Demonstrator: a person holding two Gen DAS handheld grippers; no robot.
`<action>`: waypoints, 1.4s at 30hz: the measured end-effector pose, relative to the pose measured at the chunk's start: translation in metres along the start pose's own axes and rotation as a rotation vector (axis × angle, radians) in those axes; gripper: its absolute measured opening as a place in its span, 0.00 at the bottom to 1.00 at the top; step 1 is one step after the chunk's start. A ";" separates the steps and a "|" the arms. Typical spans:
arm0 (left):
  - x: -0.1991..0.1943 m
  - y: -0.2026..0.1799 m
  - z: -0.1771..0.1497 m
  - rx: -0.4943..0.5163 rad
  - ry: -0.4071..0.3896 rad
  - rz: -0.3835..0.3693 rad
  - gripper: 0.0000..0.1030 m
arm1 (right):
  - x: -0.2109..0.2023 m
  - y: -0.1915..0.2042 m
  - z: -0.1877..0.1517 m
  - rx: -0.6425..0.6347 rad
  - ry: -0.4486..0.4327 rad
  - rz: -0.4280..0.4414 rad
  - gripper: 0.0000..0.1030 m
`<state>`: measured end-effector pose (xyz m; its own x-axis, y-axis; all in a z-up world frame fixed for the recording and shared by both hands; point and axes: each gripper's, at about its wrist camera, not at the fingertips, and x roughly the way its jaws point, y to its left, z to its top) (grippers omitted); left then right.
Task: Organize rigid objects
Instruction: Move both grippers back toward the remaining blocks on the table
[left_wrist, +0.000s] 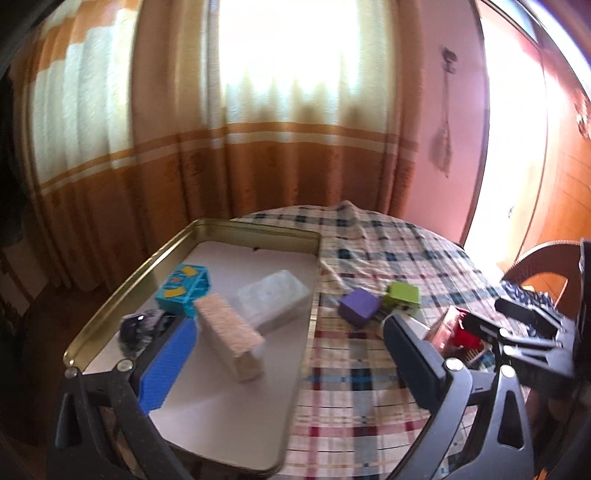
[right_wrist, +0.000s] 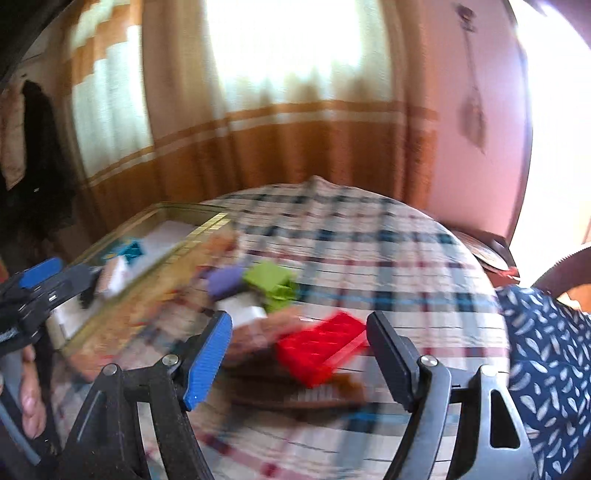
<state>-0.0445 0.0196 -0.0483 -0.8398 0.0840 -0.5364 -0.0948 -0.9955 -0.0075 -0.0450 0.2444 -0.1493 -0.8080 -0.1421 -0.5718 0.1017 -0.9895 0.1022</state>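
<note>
A gold-rimmed metal tray (left_wrist: 255, 229) lies on the left of the plaid-covered table. In it are a beige block (left_wrist: 231, 332), a clear plastic box (left_wrist: 273, 301), a teal patterned box (left_wrist: 184, 290) and a dark object (left_wrist: 138, 326). My left gripper (left_wrist: 284, 354) is open above the tray's near end, holding nothing. A purple cube (left_wrist: 359, 307) and a green cube (left_wrist: 402, 295) sit on the cloth right of the tray. My right gripper (right_wrist: 299, 350) is open, its fingers on either side of a red box (right_wrist: 321, 347); this view is blurred. It also shows in the left wrist view (left_wrist: 517, 325).
The tray (right_wrist: 192, 221), purple cube (right_wrist: 227, 280), green cube (right_wrist: 271, 282) and a white object (right_wrist: 242, 310) show blurred in the right wrist view. Brown flat items (right_wrist: 314, 391) lie under the red box. A curtain hangs behind the table; a chair (left_wrist: 535, 266) stands at right.
</note>
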 end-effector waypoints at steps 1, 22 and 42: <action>0.001 -0.004 0.000 0.010 0.002 -0.006 1.00 | -0.001 -0.006 0.000 0.007 0.000 -0.004 0.75; 0.022 -0.084 -0.008 0.174 0.065 -0.163 0.94 | -0.002 -0.037 -0.021 0.053 0.035 -0.049 0.75; 0.056 -0.126 -0.025 0.330 0.251 -0.276 0.72 | 0.006 -0.060 -0.024 0.177 0.051 -0.050 0.75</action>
<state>-0.0661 0.1490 -0.0988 -0.6088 0.2889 -0.7388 -0.4937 -0.8670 0.0678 -0.0420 0.3021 -0.1788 -0.7785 -0.0981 -0.6200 -0.0452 -0.9764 0.2113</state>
